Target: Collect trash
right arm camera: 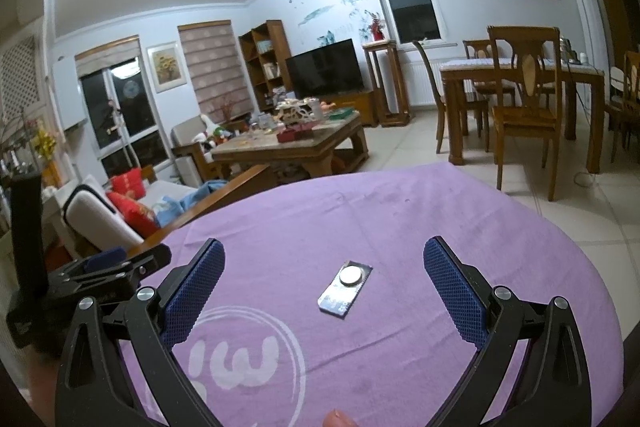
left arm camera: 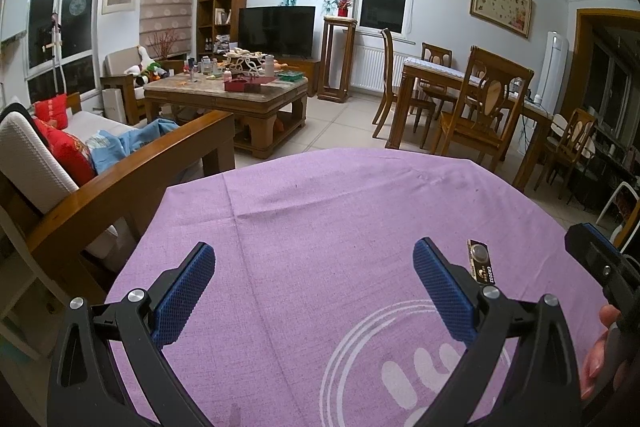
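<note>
A small coin-battery blister pack (right arm camera: 346, 287) lies flat on the purple tablecloth (right arm camera: 400, 211), between the spread blue-padded fingers of my right gripper (right arm camera: 324, 251), which is open and empty. In the left wrist view the same pack (left arm camera: 481, 261) lies just right of my left gripper's right finger, outside the jaws. My left gripper (left arm camera: 314, 249) is open over bare cloth (left arm camera: 320, 195). The right gripper's fingertip (left arm camera: 592, 237) shows at the left wrist view's right edge. The left gripper's body (right arm camera: 108, 271) shows at the right wrist view's left.
A white round logo is printed on the cloth (right arm camera: 248, 351) near me. A wooden sofa with red cushions (left arm camera: 72, 155) stands left of the table. A coffee table (left arm camera: 228, 95) with clutter and a dining table with chairs (left arm camera: 472, 95) stand beyond, across tiled floor.
</note>
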`<state>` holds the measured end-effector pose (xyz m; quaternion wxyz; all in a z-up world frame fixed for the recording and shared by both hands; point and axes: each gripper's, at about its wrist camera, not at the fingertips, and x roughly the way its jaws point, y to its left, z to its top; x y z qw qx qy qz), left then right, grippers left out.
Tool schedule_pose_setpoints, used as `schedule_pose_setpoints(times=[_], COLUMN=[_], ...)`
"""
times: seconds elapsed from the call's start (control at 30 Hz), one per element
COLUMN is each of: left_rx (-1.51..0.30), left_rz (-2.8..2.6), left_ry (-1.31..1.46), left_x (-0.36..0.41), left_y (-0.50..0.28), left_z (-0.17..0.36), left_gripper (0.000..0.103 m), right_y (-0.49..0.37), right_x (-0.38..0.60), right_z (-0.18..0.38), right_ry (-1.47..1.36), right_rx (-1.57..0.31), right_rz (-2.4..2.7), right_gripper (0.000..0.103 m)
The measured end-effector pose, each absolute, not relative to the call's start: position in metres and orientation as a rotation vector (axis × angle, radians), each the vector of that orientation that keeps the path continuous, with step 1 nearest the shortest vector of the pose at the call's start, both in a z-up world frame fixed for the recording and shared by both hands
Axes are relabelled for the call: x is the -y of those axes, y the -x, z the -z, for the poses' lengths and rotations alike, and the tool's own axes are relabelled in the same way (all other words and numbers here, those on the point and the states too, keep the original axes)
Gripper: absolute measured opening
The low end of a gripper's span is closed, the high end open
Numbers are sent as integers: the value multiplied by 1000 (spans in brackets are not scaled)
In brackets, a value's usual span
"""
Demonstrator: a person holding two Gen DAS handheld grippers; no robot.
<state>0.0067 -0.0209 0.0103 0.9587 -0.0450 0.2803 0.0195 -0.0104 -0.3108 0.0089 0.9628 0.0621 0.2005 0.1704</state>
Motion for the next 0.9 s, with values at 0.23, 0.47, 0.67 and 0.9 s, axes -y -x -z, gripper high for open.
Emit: schedule_pose_setpoints(times=[0.23, 0.47, 0.67, 0.9], left_rx=[-569, -568, -566, -565], left_rz=[-41, -41, -42, -42], left_ry=[91, 94, 92, 93], left_x=[23, 23, 23, 23], left_y=[-6, -5, -6, -6], left_z=[-11, -11, -11, -12], left_gripper=[98, 98, 98, 98], right_y=[11, 11, 11, 10], right_x=[311, 307, 308, 310], right_z=[-6, -4, -4, -6], right_ry=[-135, -145, -146, -146], right_rx=[-414, -421, -422, -423], right_rz=[-339, -335, -335, -335], right_gripper=[98, 98, 98, 98])
